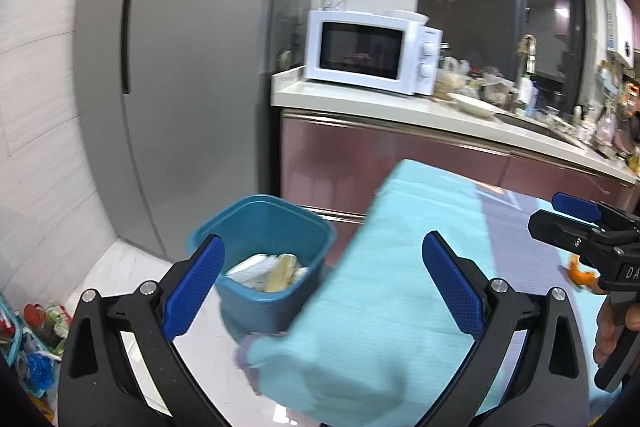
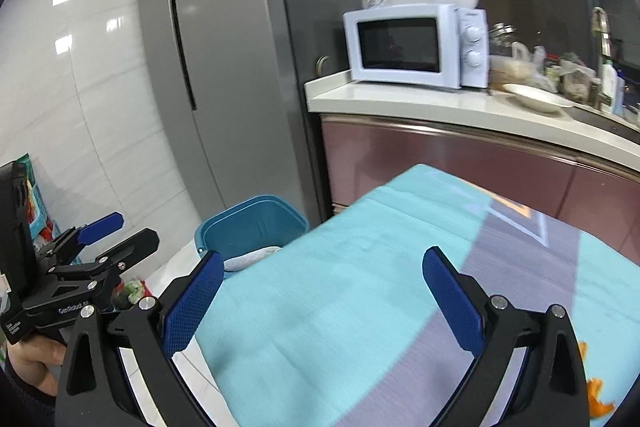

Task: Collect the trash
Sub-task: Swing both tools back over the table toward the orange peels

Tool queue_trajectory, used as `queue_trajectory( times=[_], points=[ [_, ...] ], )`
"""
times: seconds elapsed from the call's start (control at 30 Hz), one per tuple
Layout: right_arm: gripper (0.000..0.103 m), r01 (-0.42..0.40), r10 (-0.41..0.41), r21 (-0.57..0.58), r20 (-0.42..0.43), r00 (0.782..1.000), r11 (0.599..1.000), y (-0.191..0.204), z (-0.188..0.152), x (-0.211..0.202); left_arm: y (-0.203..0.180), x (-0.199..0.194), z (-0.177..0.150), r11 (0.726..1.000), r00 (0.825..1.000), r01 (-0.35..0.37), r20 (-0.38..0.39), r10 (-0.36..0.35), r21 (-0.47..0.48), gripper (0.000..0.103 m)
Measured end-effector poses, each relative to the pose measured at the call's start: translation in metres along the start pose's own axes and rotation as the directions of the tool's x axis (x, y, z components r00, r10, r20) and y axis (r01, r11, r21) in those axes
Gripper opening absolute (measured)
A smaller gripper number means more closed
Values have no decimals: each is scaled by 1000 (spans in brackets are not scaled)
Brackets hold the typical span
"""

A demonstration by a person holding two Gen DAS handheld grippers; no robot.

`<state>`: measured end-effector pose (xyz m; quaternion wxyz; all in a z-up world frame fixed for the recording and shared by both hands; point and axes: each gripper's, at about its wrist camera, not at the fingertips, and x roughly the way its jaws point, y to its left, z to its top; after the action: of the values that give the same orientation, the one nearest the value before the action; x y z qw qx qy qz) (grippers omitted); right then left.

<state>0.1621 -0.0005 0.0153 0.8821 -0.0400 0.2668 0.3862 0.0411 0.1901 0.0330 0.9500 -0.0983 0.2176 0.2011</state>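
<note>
The left gripper (image 1: 322, 283) hangs with its jaws wide apart and nothing between them, above the table's (image 1: 400, 267) left edge, which a teal and lilac cloth covers. Below that edge, a blue bin (image 1: 262, 227) stands on the floor by the fridge (image 1: 168, 67), holding pale scraps (image 1: 268, 271). The right gripper (image 2: 322, 301) also has its jaws spread and bare over the cloth. An orange peel (image 2: 596, 397) lies on the cloth near the right gripper's right finger. A microwave (image 2: 412, 43) sits on the counter (image 2: 400, 99) behind.
</note>
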Motion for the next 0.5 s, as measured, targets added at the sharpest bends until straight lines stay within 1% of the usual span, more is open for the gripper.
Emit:
queue_trajectory(
  times=[0.27, 0.5],
  points=[
    [96, 82, -83, 20, 53, 995, 996, -22, -33, -59, -58, -21, -15, 993, 994, 108, 21, -110, 56, 97],
    [96, 161, -167, 74, 76, 983, 984, -42, -70, -104, -104, -33, -36, 973, 979, 204, 0, -206, 108, 97]
  ],
)
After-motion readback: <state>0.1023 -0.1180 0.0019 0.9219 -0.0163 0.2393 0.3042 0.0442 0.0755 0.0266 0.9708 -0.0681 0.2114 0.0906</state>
